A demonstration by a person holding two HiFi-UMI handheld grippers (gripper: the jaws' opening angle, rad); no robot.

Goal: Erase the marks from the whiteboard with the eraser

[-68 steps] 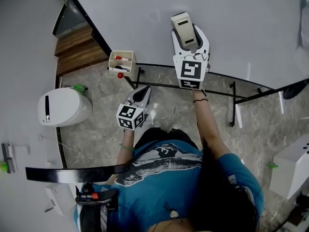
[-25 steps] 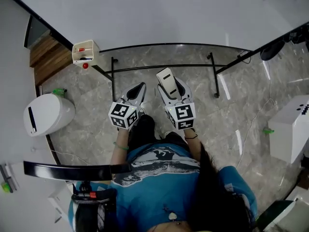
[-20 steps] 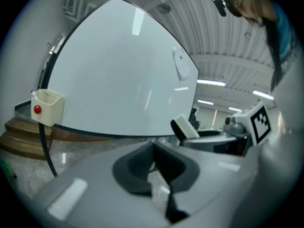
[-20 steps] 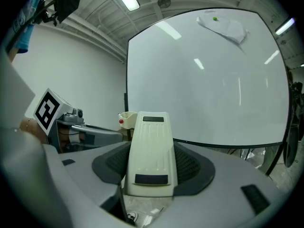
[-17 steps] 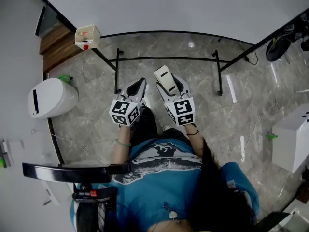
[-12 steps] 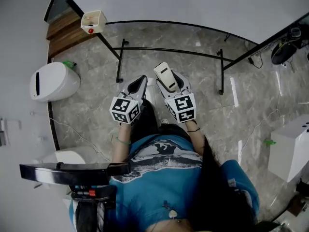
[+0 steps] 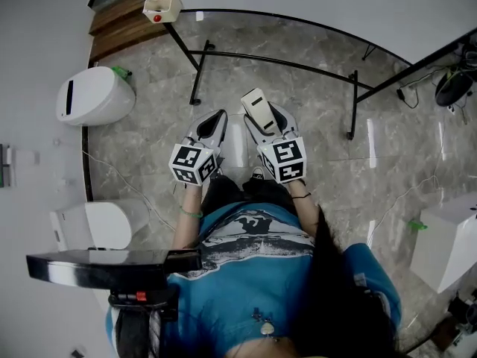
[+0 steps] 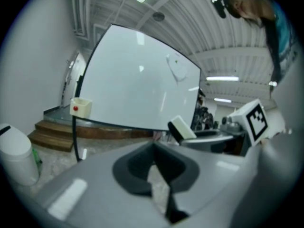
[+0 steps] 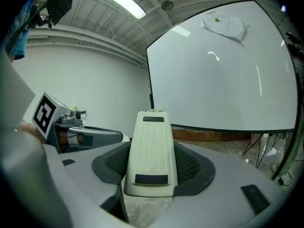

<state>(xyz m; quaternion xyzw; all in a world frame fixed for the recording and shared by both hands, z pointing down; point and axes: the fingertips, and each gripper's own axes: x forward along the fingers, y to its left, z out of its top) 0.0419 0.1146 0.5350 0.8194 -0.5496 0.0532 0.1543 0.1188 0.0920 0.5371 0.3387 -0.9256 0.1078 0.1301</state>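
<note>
Though far from whiteboard (image 9: 218,70), eraser (image 9: 151,151) between jaws of right hand-held gripper (image 7: 264,122).

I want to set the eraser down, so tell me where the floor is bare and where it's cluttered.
Bare floor lies between the feet of the stand, ahead of the eraser in the right hand-held gripper. Another patch sits between the left hand-held gripper and the white bin. Crowded: far right, with cables and a white box.
</note>
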